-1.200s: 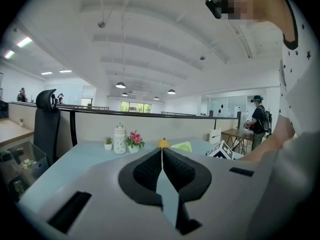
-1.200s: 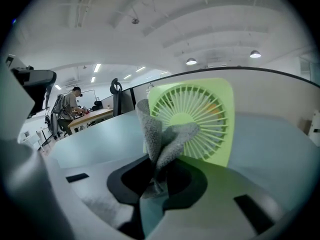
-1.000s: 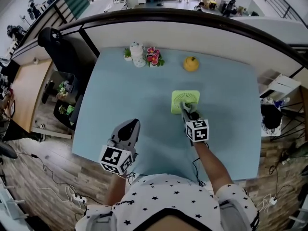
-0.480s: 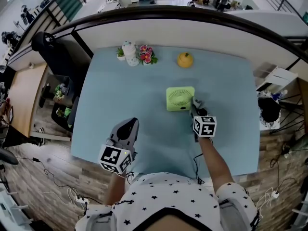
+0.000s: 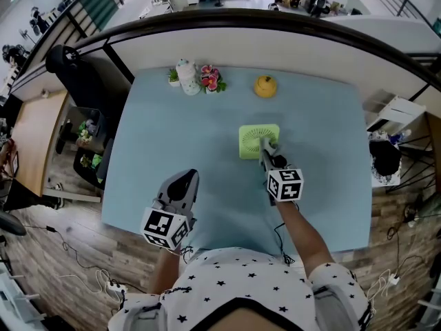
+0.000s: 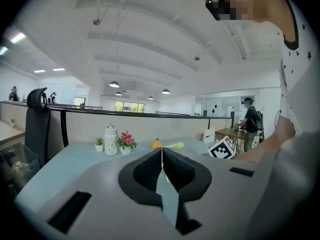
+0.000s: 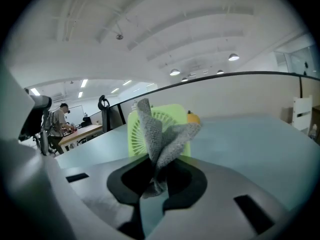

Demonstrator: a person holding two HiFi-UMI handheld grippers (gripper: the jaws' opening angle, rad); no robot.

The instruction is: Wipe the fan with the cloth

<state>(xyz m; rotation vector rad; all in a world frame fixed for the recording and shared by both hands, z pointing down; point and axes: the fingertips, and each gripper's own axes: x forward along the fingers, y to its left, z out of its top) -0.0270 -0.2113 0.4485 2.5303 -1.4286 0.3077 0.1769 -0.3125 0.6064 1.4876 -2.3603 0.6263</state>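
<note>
A small lime-green fan (image 5: 258,141) stands on the pale blue table (image 5: 172,136), right of centre. My right gripper (image 5: 265,150) is shut on a grey knitted cloth (image 7: 162,141), and the cloth's free end lies against the fan's grille (image 7: 165,120). In the right gripper view the fan (image 7: 134,134) stands just beyond the cloth. My left gripper (image 5: 185,183) hovers over the table's near-left edge, jaws pressed together with nothing in them (image 6: 162,170).
At the table's far edge stand a white jar (image 5: 183,76), a small pot of pink flowers (image 5: 209,78) and a yellow fruit-shaped object (image 5: 264,86). A black office chair (image 5: 69,64) sits off the far-left corner. A dark partition rail (image 5: 275,19) runs behind the table.
My right gripper swung right, off the fan, then back left onto its face with the cloth. The left gripper has stayed put.
</note>
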